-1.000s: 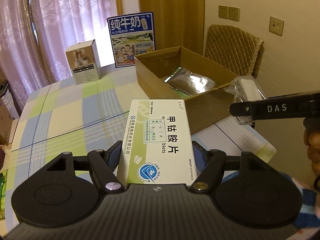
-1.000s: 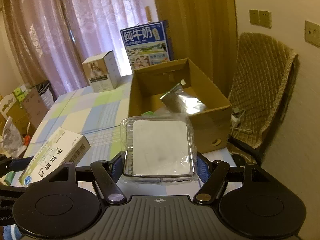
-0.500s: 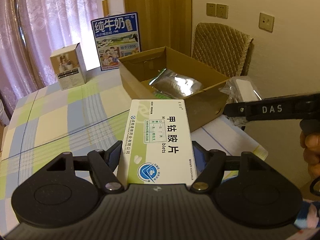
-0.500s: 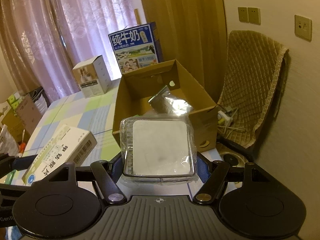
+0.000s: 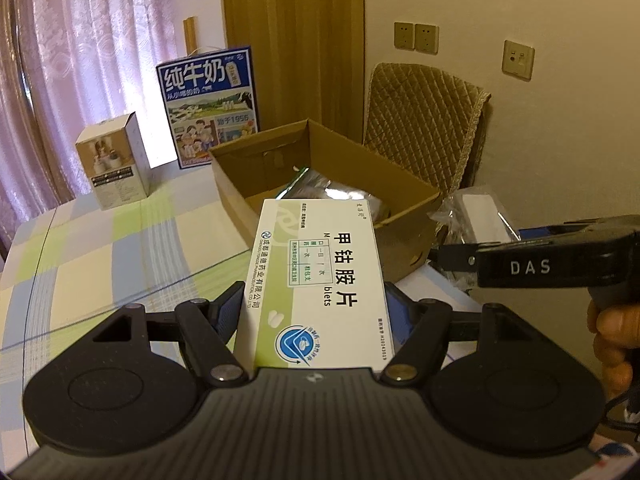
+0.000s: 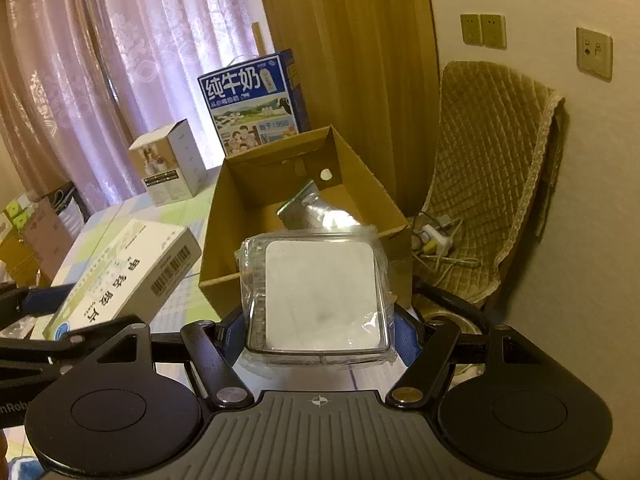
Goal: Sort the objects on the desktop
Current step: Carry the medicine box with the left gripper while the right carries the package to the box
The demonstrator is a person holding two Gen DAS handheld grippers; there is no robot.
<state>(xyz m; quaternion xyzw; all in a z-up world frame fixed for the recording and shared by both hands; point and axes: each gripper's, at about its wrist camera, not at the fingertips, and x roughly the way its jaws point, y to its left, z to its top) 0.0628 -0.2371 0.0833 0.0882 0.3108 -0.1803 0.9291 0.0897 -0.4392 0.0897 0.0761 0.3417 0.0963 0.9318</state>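
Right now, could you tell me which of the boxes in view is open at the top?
The brown cardboard box on the table: its top is open, with a silver foil pouch inside. The blue milk carton box, small beige box and held medicine box are all closed.

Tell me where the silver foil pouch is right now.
The silver foil pouch lies inside the open brown cardboard box on the table, seen in both wrist views, in front of the blue milk carton.
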